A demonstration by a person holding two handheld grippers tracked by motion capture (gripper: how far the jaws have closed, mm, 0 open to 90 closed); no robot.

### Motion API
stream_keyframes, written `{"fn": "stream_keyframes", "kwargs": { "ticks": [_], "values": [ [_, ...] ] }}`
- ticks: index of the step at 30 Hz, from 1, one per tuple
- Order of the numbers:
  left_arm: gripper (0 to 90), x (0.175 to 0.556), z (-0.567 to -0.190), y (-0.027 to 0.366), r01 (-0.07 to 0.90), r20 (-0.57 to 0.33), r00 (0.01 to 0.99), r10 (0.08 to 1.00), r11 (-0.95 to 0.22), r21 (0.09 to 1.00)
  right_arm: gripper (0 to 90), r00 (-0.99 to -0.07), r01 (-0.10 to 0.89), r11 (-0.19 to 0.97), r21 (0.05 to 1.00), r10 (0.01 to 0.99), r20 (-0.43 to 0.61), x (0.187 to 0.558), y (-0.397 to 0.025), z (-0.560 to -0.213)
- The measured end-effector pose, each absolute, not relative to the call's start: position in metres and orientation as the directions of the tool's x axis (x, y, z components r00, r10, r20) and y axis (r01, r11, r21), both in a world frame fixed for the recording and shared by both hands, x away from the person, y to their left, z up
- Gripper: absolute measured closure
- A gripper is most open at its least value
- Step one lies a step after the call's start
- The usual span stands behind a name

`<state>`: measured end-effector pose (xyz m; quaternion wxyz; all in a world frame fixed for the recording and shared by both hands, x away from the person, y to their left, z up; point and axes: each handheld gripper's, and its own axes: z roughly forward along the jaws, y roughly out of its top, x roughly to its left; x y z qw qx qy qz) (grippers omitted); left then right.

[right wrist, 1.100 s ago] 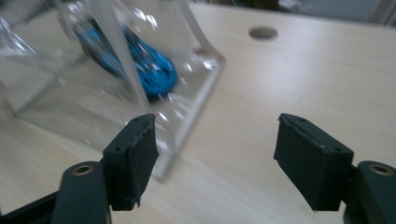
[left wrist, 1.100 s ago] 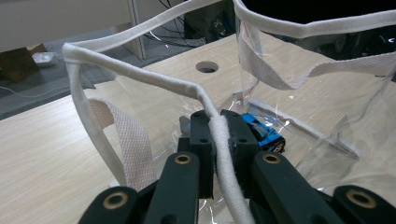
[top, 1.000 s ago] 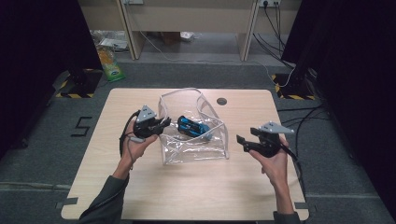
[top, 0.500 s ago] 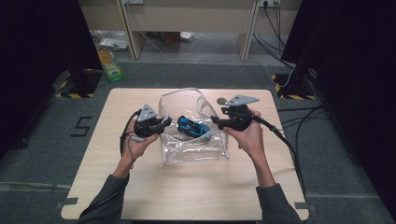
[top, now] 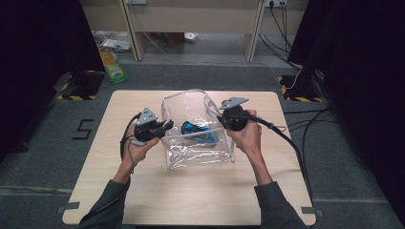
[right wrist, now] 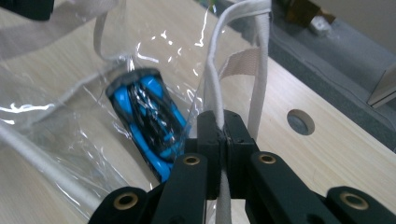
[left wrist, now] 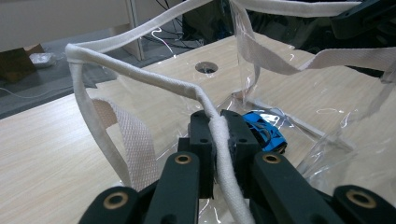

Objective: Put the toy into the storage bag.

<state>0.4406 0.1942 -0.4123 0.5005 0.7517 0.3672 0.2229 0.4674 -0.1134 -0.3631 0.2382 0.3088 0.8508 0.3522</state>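
A clear plastic bag with white webbing trim stands open on the wooden table. A blue and black toy car lies inside it on the bottom. My left gripper is at the bag's left rim, shut on the white rim cord. My right gripper is at the bag's right rim, shut on the white trim there. The two grippers hold the mouth of the bag apart.
A round cable hole sits in the table behind the bag. Black cables trail off the table's right side. A green packet lies on the floor at the back left, by shelving.
My right gripper has moved left from the table's right side to the bag's right rim and shut on its trim. The left gripper has stayed at the left rim.
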Motion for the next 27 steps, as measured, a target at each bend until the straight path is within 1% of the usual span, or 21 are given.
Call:
{"fn": "stream_keyframes", "kwargs": {
  "ticks": [4, 6, 7, 9, 12, 14, 16, 17, 18, 20, 27],
  "values": [
    [84.0, 0.436, -0.408, 0.194, 0.301, -0.015, 0.613, 0.79, -0.215, 0.929, 87.9, -0.666, 0.34, 0.529, 0.777, 0.719, -0.198, 0.46, -0.115, -0.363],
    [84.1, 0.431, -0.4, 0.189, 0.256, 0.028, 0.607, 0.794, -0.229, 0.939, 87.9, -0.648, 0.341, 0.523, 0.781, 0.733, -0.207, 0.458, -0.116, -0.362],
    [84.2, 0.431, -0.4, 0.189, 0.256, 0.028, 0.607, 0.794, -0.229, 0.939, 87.9, -0.648, 0.341, 0.523, 0.781, 0.733, -0.207, 0.458, -0.116, -0.362],
    [84.2, 0.431, -0.39, 0.179, 0.229, 0.063, 0.618, 0.784, -0.256, 0.939, 87.9, -0.632, 0.337, 0.519, 0.785, 0.743, -0.22, 0.458, -0.119, -0.362],
    [84.3, 0.435, -0.39, 0.179, 0.236, 0.064, 0.596, 0.801, -0.251, 0.939, 88.0, -0.632, 0.335, 0.516, 0.789, 0.744, -0.219, 0.455, -0.117, -0.362],
    [84.4, 0.437, -0.395, 0.19, 0.259, 0.028, 0.583, 0.812, -0.219, 0.941, 88.0, -0.613, 0.339, 0.504, 0.795, 0.759, -0.22, 0.454, -0.123, -0.362],
    [84.4, 0.439, -0.4, 0.2, 0.286, -0.023, 0.58, 0.814, -0.178, 0.942, 88.0, -0.612, 0.356, 0.457, 0.815, 0.773, -0.166, 0.455, -0.133, -0.363],
    [84.4, 0.439, -0.402, 0.201, 0.289, -0.018, 0.579, 0.815, -0.184, 0.939, 88.0, -0.62, 0.366, 0.434, 0.823, 0.774, -0.132, 0.455, -0.137, -0.365],
    [84.4, 0.438, -0.402, 0.198, 0.28, 0.008, 0.58, 0.815, -0.208, 0.937, 88.0, -0.621, 0.368, 0.431, 0.824, 0.774, -0.128, 0.455, -0.138, -0.367],
    [84.5, 0.437, -0.401, 0.192, 0.273, 0.036, 0.588, 0.808, -0.241, 0.931, 88.0, -0.61, 0.365, 0.446, 0.817, 0.778, -0.152, 0.455, -0.137, -0.369],
    [84.1, 0.439, -0.403, 0.188, 0.282, 0.042, 0.602, 0.797, -0.262, 0.923, 87.9, -0.611, 0.36, 0.44, 0.823, 0.778, -0.149, 0.453, -0.137, -0.369]
  ]
}}
